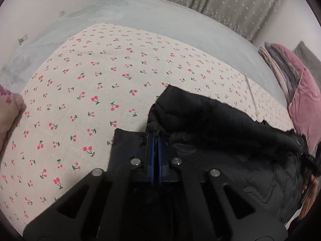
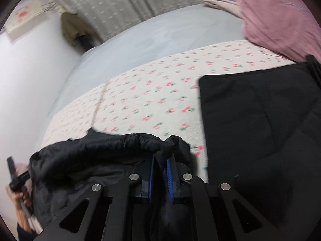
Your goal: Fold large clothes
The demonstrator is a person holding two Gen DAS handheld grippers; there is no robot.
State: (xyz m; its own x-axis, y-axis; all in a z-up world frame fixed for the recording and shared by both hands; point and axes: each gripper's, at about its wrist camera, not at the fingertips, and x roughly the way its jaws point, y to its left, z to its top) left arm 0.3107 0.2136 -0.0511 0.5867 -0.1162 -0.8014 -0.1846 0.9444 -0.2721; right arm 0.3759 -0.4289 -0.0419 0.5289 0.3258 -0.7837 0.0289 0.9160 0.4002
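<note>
Both the left gripper (image 1: 156, 135) and right gripper (image 2: 160, 158) are clamped on the black padded jacket's (image 1: 220, 124) bunched edge above the cherry-print sheet (image 1: 90, 84), probably to lift it taut between them for a fold.

The left gripper (image 1: 156, 138) points steeply downward, its blue-lined fingers (image 1: 153, 150) pressed together on a pinch of the black jacket (image 1: 210, 124). The right gripper (image 2: 160, 160) tilts down likewise, its fingers (image 2: 169, 172) clamped on a fold of that jacket.
</note>
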